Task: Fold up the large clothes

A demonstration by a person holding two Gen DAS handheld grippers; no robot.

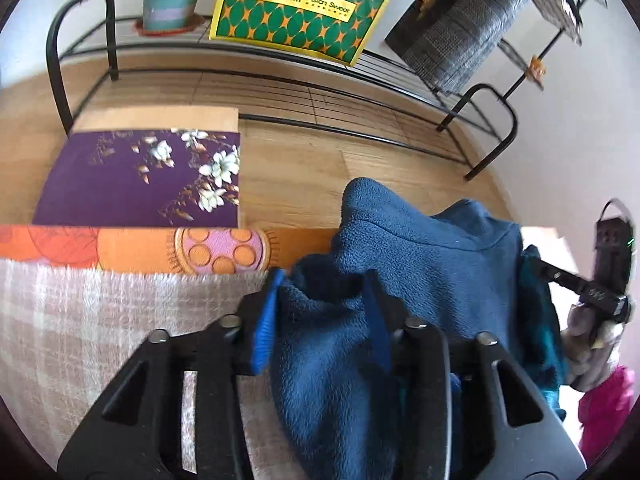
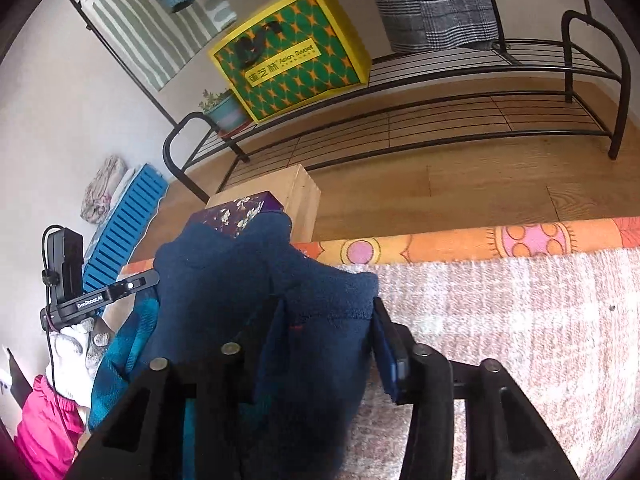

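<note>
A large dark blue fleece garment hangs bunched between my two grippers, lifted above a pale checked blanket. My left gripper is shut on a fold of the fleece, which fills the space between its blue pads. My right gripper is shut on another fold of the same fleece. The right gripper shows at the right edge of the left wrist view, the left gripper at the left of the right wrist view. A teal lining hangs below.
The blanket lies over an orange patterned cloth. A purple floral box sits on a wooden crate on the wood floor. Behind stands a black metal rack with a green-yellow bag and a potted plant.
</note>
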